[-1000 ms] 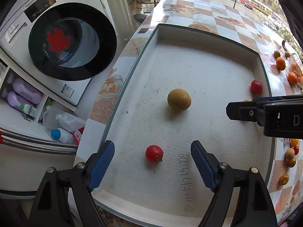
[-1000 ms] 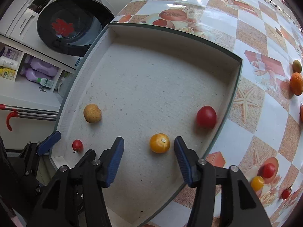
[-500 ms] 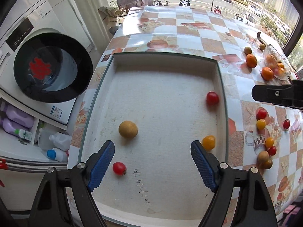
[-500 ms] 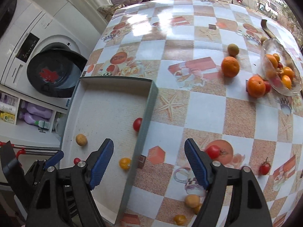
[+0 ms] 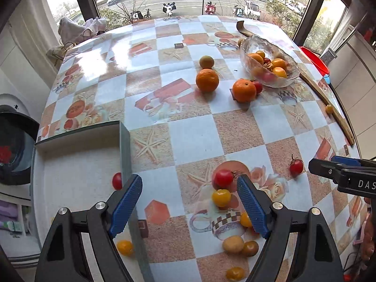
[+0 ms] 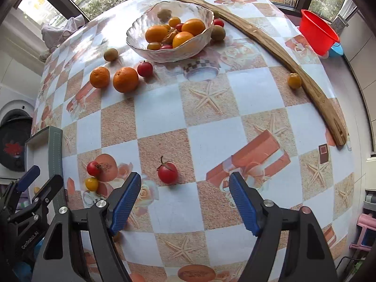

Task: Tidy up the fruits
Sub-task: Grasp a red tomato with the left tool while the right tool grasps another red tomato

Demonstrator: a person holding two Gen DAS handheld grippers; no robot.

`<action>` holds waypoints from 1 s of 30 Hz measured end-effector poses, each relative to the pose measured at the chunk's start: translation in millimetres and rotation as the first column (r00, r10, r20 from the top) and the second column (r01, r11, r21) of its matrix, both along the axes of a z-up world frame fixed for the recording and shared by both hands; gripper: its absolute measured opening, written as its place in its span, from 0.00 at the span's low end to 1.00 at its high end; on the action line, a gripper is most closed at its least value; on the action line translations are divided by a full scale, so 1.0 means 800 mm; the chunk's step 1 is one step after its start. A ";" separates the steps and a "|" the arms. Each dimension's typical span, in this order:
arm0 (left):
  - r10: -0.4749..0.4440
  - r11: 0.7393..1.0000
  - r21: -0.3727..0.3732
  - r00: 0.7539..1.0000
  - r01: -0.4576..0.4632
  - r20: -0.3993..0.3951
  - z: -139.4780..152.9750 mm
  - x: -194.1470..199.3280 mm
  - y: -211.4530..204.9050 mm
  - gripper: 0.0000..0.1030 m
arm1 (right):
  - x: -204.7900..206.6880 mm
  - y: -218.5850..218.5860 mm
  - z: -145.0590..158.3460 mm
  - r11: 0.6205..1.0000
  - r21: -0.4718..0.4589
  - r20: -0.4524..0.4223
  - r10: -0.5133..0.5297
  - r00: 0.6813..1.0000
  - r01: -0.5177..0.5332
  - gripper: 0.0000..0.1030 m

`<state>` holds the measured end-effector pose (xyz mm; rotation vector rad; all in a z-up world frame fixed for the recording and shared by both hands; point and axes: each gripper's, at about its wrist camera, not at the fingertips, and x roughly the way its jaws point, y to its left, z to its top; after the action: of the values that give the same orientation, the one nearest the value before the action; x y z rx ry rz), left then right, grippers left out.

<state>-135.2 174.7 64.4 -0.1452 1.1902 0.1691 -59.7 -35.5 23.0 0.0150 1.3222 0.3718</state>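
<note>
My left gripper (image 5: pixel 189 203) is open and empty above the table, just right of the grey tray's wall (image 5: pixel 124 145). A red tomato (image 5: pixel 222 178) and a yellow tomato (image 5: pixel 221 197) lie between its fingers. A red tomato (image 5: pixel 117 181) and a yellow tomato (image 5: pixel 125 247) lie in the tray. My right gripper (image 6: pixel 184 203) is open and empty, with a stemmed red tomato (image 6: pixel 167 173) just ahead of it. Two oranges (image 6: pixel 125 79) lie before a glass bowl (image 6: pixel 138 43) that holds fruit.
A long wooden stick (image 6: pixel 277 47) lies along the table's right side, with a small yellow fruit (image 6: pixel 294 80) beside it. A red basin (image 6: pixel 317 34) stands beyond it. More small fruits (image 5: pixel 239 245) lie near the front edge. A washing machine (image 6: pixel 14 141) stands left.
Both grippers have swung right and up from over the tray to over the table. The bowl and oranges have come into full view. Both stay open.
</note>
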 end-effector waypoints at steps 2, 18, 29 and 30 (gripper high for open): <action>-0.013 1.000 0.005 1.000 0.013 -0.019 -0.010 0.011 -0.008 0.81 | -0.004 -0.003 -0.005 1.000 0.003 -0.005 0.018 1.000 -0.018 0.78; -0.052 0.999 -0.016 0.987 0.051 -0.151 -0.060 0.038 -0.027 0.64 | -0.018 0.037 -0.032 0.988 0.001 0.002 0.155 0.988 -0.155 0.57; -0.069 0.996 -0.069 0.992 0.062 -0.107 -0.052 0.035 -0.049 0.25 | -0.019 0.056 -0.030 0.977 -0.050 0.038 0.210 0.977 -0.208 0.20; -0.060 0.995 -0.081 0.994 0.053 -0.092 -0.048 0.032 -0.046 0.25 | -0.018 0.054 -0.029 0.979 -0.038 0.034 0.204 0.978 -0.203 0.20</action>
<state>-109.7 138.3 26.2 -0.1742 1.2941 0.0801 -74.2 7.4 -0.5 -0.1563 1.2960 0.5207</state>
